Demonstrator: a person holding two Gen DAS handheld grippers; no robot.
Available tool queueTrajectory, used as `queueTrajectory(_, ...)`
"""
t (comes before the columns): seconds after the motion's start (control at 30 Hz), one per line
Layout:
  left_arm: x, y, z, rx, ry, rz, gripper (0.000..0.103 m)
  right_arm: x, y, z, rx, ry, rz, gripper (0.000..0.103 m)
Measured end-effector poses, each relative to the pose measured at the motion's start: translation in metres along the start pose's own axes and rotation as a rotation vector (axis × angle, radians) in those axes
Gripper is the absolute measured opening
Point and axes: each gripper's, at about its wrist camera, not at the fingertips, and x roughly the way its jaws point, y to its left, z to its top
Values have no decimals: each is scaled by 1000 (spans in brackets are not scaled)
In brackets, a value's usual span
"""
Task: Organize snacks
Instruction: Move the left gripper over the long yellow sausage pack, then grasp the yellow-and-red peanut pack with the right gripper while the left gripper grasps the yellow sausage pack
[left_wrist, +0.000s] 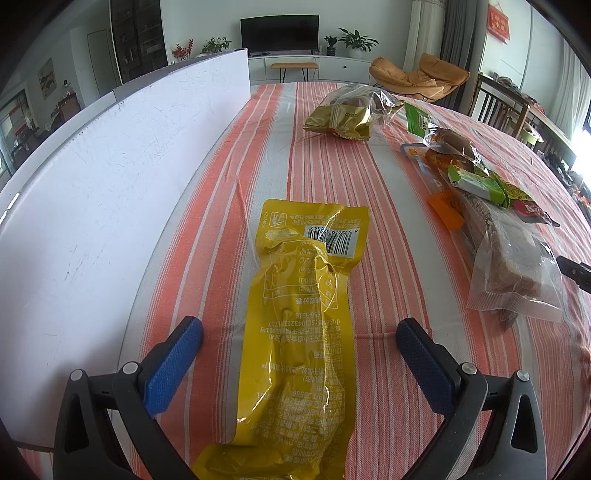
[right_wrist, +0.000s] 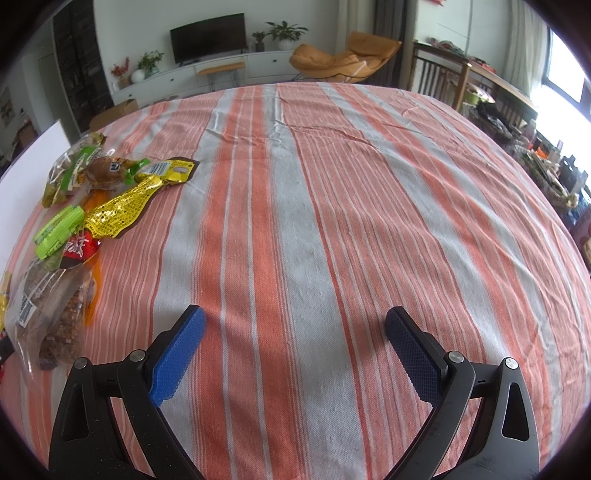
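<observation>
1. A white board (left_wrist: 110, 177) stands upright along the far-left edge of the counter (left_wrist: 332, 173), which is covered in an orange-and-grey striped cloth.

2. The left gripper (left_wrist: 299, 330) is spread wide and grips nothing. The long yellow snack packet (left_wrist: 299, 332) lies flat on the cloth between its blue pads (left_wrist: 173, 363), with a clear gap on each side — neither pad touches the wrapper. The packet's barcode end points away from the gripper.

3. Farther back sits a clear bag of gold-wrapped snacks (left_wrist: 349, 110), apart from the rest.

4. To the right lies the mixed snack pile (left_wrist: 476, 184): green, orange and red wrappers overlapping, with a clear bag of dark bread slices (left_wrist: 517, 269) nearest. A dark tip at the right edge of the left view may be the other gripper; I cannot tell.

5. The right gripper (right_wrist: 293, 332) is likewise wide open and empty, hovering over bare cloth, with the same pile (right_wrist: 85, 206) well off to its left.

6. Judged from this, the step in hand is picking up the yellow packet. The next move calls for closing the pads across the packet's width, firmly enough to hold the slick foil — it may slip or crumple — then lifting it toward whichever group it belongs with.
</observation>
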Motion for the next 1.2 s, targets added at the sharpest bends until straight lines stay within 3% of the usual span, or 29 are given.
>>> queueTrajectory(0.07, 0, 0, 0, 0, 0, 0, 103, 0, -5, 6, -21, 43, 23, 98)
queueTrajectory(0.17, 0, 0, 0, -1, 0, 0, 103, -5, -24, 25, 119, 74, 77, 98)
queueTrajectory(0.23, 0, 0, 0, 0, 0, 0, 103, -4, -27, 46, 221, 114, 166, 98)
queueTrajectory(0.33, 0, 0, 0, 0, 0, 0, 103, 8, -7, 76, 281, 201, 307, 98)
queueTrajectory(0.4, 0, 0, 0, 0, -1, -1, 103, 18, 19, 95, 258, 250, 348, 98)
queueTrajectory(0.6, 2, 0, 2, 0, -1, -1, 103, 57, 90, 128, 129, 385, 282, 96)
queueTrajectory(0.83, 2, -1, 2, 0, -1, -1, 103, 80, 114, 125, 55, 445, 165, 93)
queueTrajectory(0.93, 3, 0, 3, 0, -1, -1, 103, 76, 119, 125, 30, 420, 169, 77)
queueTrajectory(0.97, 3, 0, 4, -1, -1, -1, 103, 74, 119, 125, 39, 413, 179, 62)
queueTrajectory(1.0, 3, 0, 3, -1, -1, -1, 103, 72, 115, 125, 59, 415, 186, 57)
queueTrajectory(1.2, 3, 0, 3, 0, -1, -1, 103, 58, 99, 117, 64, 397, 205, 54)
